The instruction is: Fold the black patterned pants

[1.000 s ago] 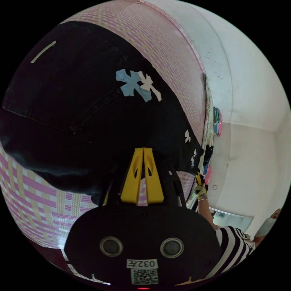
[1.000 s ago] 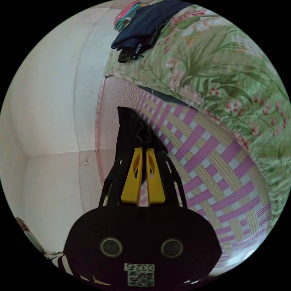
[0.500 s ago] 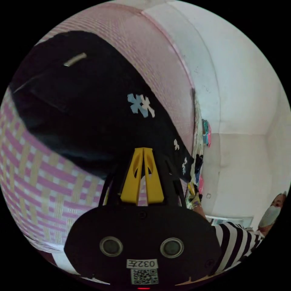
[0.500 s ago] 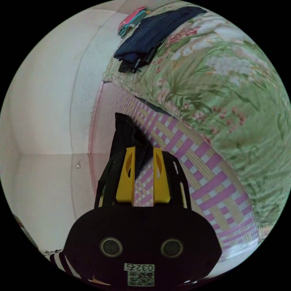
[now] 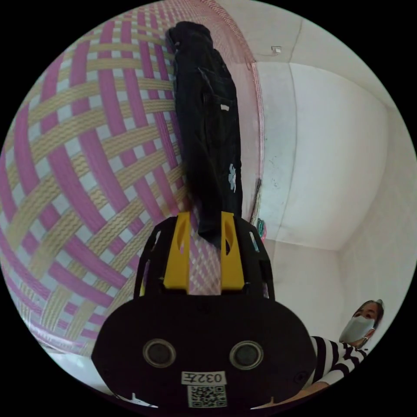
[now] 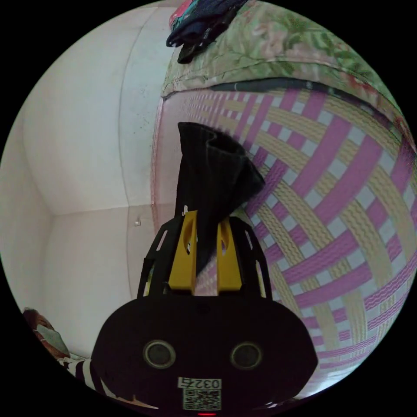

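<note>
In the left gripper view, the black patterned pants were seen as a long narrow bundle on the woven pink and yellow mat. Their long axis ran almost straight up the frame, from the yellow jaws in the lower centre to the upper centre, near the edge of the mat. A pale blue and white motif was visible on the right side of the cloth. The left gripper was held with its jaws moderately apart, and the near end of the pants lay between them; whether both jaws pressed on the cloth could not be told. A white wall was seen at the right, and a person in a striped sleeve at the lower right.

In the right gripper view, the pants rose from the jaws toward the upper centre, widening into a folded, fan-like end. The right gripper was narrowly parted, and the cloth was held between its two jaws. The mat was seen at the right, a floral green bedcover at the top, and dark clothes on it.
</note>
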